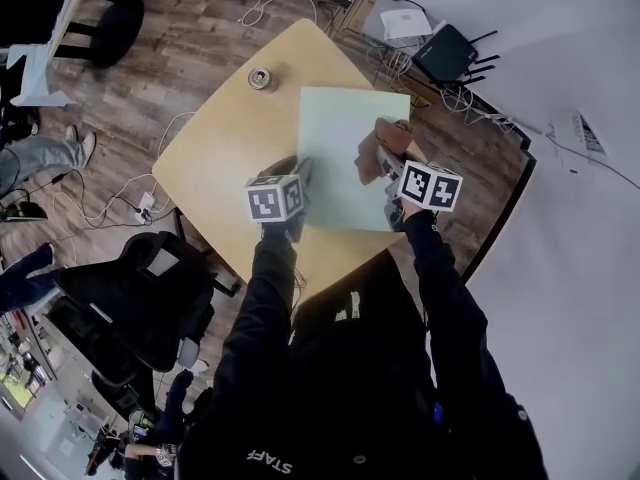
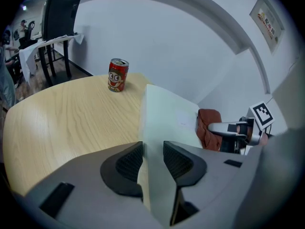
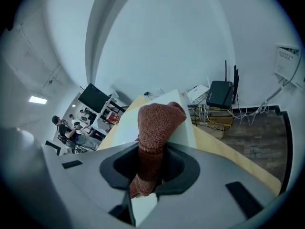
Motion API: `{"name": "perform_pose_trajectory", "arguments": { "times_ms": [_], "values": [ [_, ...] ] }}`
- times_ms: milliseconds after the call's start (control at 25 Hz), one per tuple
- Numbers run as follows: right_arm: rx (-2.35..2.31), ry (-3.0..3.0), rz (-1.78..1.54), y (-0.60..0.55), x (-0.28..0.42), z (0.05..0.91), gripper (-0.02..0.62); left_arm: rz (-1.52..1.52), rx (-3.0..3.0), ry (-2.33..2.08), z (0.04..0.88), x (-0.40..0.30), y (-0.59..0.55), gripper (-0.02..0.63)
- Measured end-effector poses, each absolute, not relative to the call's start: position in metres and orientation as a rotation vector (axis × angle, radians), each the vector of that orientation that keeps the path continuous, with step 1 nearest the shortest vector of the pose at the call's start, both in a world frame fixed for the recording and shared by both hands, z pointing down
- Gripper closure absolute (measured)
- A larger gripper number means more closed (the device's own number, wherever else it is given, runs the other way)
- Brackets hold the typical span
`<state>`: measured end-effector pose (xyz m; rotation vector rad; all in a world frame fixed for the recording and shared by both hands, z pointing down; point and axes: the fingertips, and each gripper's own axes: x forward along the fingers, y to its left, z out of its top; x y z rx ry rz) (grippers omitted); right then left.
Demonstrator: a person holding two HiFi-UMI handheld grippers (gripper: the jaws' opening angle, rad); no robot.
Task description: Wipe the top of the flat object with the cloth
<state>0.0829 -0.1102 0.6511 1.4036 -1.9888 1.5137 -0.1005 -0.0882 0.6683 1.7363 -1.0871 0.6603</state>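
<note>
Cloth (image 1: 385, 148) at board (image 1: 335, 138) right edge.
Right tongs (image 3: 151, 168) clamp cloth; left tongs (image 2: 153, 162) clamp board's left edge; unwiped surface lies leftward.

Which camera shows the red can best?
The left gripper view: the can stands upright, side-on, face showing. The head view shows only its small round top. In the right gripper view I cannot make it out.
</note>
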Motion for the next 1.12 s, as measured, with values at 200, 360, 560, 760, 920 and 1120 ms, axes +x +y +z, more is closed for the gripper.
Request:
{"name": "perform_pose_trajectory", "arguments": {
  "times_ms": [200,360,560,760,920,1120],
  "values": [
    [1.347,-2.004,1.541,-0.076,0.071,0.654,0.488,0.663,1.735,-1.088,0.672,-0.099,-0.086,0.454],
    [1.325,-1.997,1.536,-0.054,0.066,0.655,0.488,0.660,1.737,-1.096,0.670,-0.101,-0.087,0.454],
    [1.307,-1.996,1.549,-0.026,0.061,0.655,0.488,0.656,1.740,-1.100,0.671,-0.100,-0.087,0.453],
    [1.273,-1.999,1.523,0.002,0.055,0.655,0.488,0.658,1.743,-1.102,0.671,-0.101,-0.086,0.453],
    [1.251,-1.995,1.524,0.022,0.054,0.654,0.488,0.657,1.743,-1.102,0.670,-0.101,-0.086,0.454],
    [1.221,-2.015,1.517,0.035,0.052,0.644,0.489,0.653,1.743,-1.099,0.671,-0.099,-0.086,0.454]
  ]
}}
